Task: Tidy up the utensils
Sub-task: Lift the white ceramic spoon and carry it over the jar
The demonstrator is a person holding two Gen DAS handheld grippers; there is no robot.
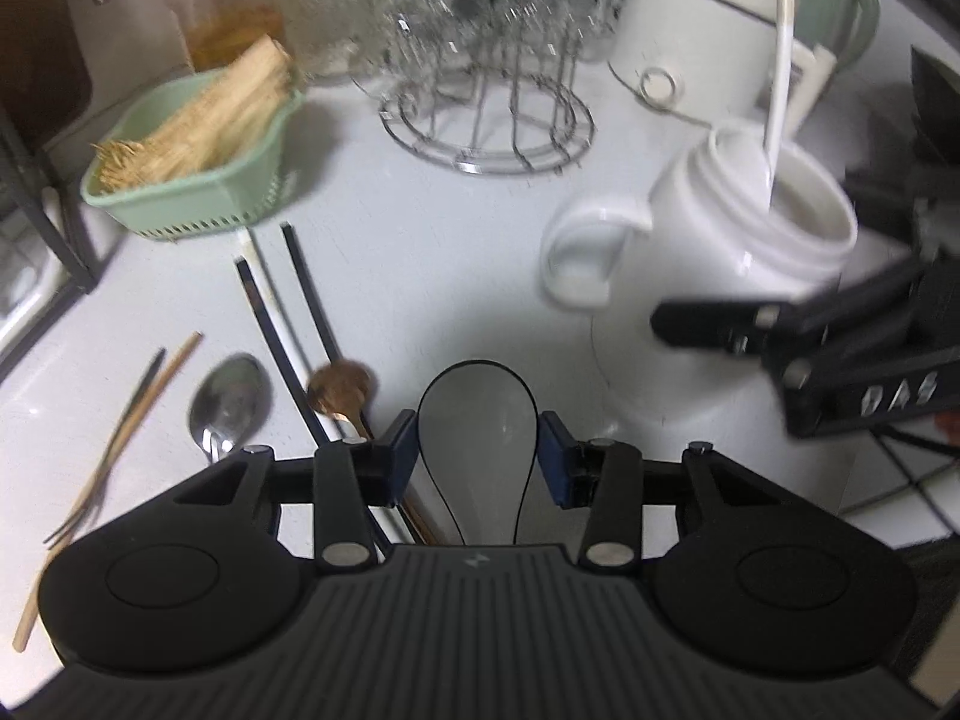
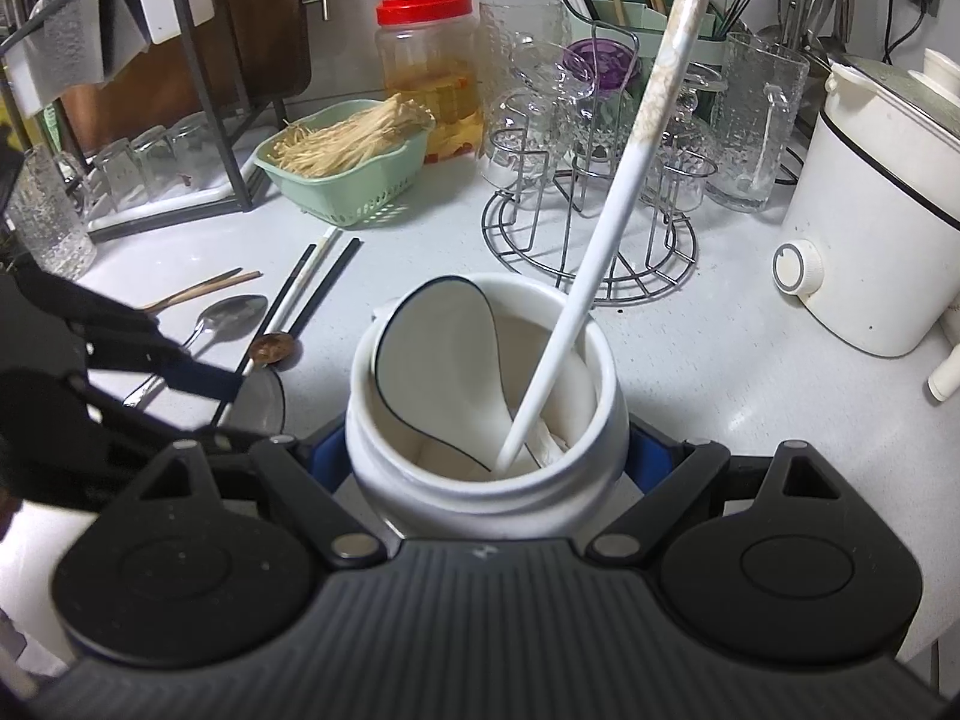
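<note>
The left gripper (image 1: 477, 456), jaws loosely straddling the ceramic soup spoon (image 1: 477, 420) lying handle-toward-it, sits nearest; the right gripper (image 2: 480, 456) clamps the white jar (image 2: 480, 396).

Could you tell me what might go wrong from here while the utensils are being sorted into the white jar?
The ceramic spoon sits loosely between the left gripper pads, so it could slip. The long white handle leans far out of the jar and might tip it if the right gripper lets go.
</note>
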